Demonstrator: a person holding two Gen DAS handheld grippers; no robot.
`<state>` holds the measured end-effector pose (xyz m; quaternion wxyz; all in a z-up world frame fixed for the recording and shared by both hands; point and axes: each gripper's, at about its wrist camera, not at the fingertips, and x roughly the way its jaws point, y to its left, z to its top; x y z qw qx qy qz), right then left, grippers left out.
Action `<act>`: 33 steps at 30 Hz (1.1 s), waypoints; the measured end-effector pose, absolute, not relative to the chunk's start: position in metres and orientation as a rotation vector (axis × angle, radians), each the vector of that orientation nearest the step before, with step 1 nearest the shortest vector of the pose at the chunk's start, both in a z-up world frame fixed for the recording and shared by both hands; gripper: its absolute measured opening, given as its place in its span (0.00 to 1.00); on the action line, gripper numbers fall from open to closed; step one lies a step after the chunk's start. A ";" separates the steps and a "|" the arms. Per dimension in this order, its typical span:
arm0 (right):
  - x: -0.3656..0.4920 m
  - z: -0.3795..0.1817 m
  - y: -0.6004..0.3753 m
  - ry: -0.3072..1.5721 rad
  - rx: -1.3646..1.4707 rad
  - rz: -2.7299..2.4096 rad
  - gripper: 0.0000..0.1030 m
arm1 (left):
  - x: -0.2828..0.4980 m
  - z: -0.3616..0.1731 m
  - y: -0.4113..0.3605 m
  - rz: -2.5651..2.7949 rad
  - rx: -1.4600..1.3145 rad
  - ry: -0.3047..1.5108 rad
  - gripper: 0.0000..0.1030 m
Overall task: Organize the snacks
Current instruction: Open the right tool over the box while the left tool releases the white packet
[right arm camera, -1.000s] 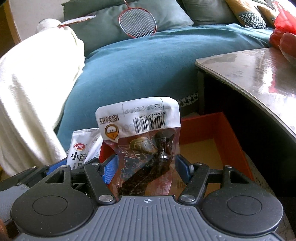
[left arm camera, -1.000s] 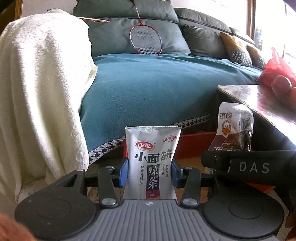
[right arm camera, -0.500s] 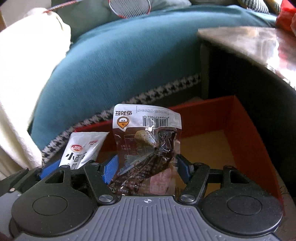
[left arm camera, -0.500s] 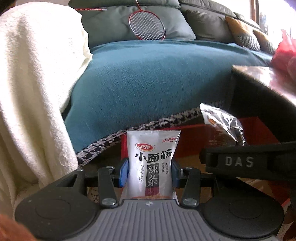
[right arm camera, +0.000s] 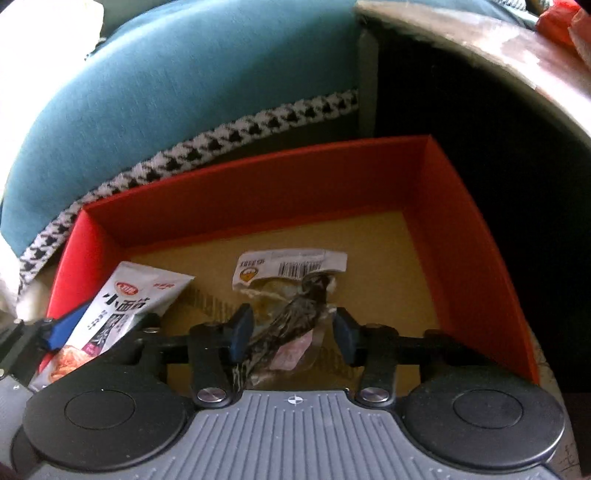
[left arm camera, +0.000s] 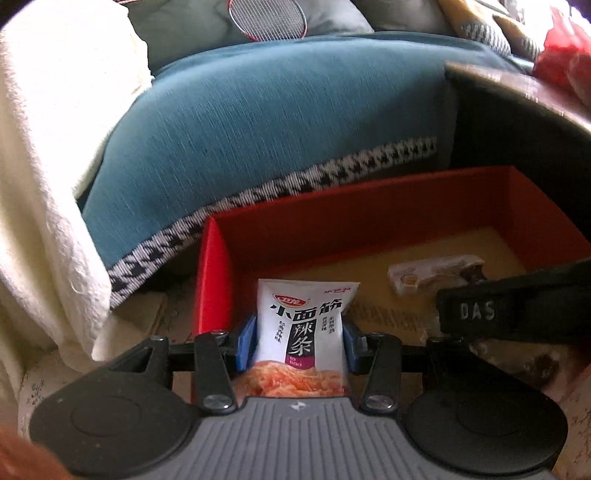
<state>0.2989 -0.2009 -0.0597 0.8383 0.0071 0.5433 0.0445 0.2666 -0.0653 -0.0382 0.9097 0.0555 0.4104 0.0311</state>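
Your left gripper clamps the white packet printed "小面筋 辣条", low centre over the red box. Your right gripper, jaws just narrowed, pinches the clear barcoded pouch. Only the left view shows "DAS" and the racket.

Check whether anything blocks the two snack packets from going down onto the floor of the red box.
Nothing visible does. The white packet in the left gripper and the clear packet in the right gripper hang over bare cardboard inside the red box.
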 end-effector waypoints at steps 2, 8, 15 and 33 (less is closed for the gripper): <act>0.296 -0.059 -0.199 1.139 -0.020 0.084 0.67 | 0.267 -0.040 -0.070 0.064 0.148 0.852 0.40; 0.287 -0.044 -0.203 1.112 -0.040 0.071 0.74 | 0.267 -0.037 -0.072 0.030 0.128 0.882 0.62; 0.273 -0.020 -0.212 1.077 -0.027 0.073 0.81 | 0.259 -0.015 -0.059 0.025 0.041 0.869 0.64; 0.233 0.023 -0.200 1.004 -0.120 0.054 0.83 | 0.214 0.019 -0.033 0.027 -0.040 0.825 0.66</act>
